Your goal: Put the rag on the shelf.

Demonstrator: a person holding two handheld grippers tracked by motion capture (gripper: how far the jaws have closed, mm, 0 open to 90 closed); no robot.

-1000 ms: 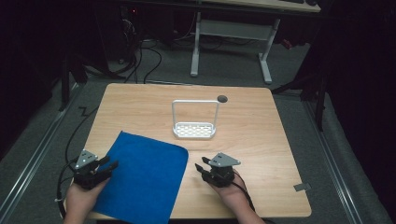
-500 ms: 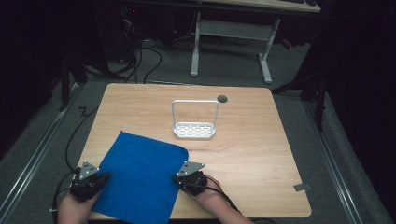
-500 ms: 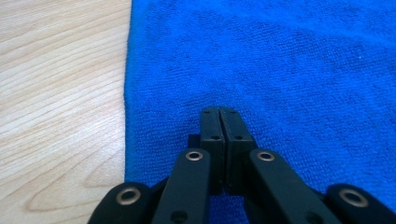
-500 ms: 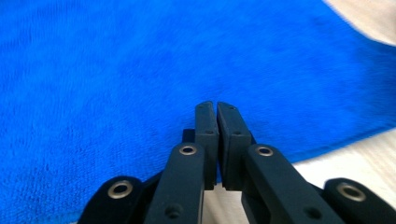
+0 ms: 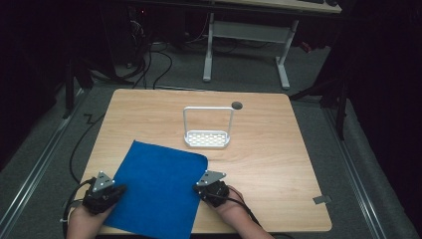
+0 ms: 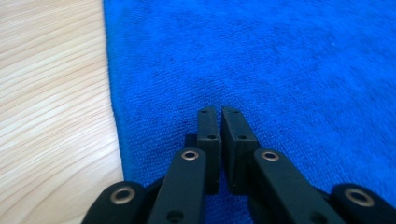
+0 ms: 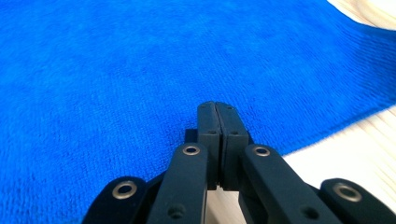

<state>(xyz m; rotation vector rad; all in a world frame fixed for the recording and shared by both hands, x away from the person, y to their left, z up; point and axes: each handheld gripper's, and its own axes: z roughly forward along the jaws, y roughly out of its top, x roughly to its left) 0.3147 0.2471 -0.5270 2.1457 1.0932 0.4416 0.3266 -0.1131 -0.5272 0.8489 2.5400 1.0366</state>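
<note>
Down at the near edge of the wooden table (image 5: 278, 149), a blue cloth (image 5: 159, 191) lies flat, turned slightly askew, its far corner pointing toward one o'clock at a white wire rack (image 5: 207, 128) that stands near the table's middle, close to but apart from the cloth. Beyond the rack, at about one o'clock from it, sits a small dark round spot (image 5: 237, 105) in the tabletop. The left gripper (image 5: 105, 190) sits on the cloth's left edge at roughly eight o'clock from the cloth's centre, held by the person's left hand (image 5: 84, 224); in the left gripper view its jaws are drawn nearly together over the blue cloth (image 6: 261, 70), just a thin gap between the pads, with bare table (image 6: 51, 93) at nine o'clock. The right gripper (image 5: 211, 186) sits at the cloth's right edge, at about three o'clock from its centre; in the right gripper view its jaws are pressed fully together low over the cloth (image 7: 116, 70). Whether either pair pinches the fabric cannot be told.
</note>
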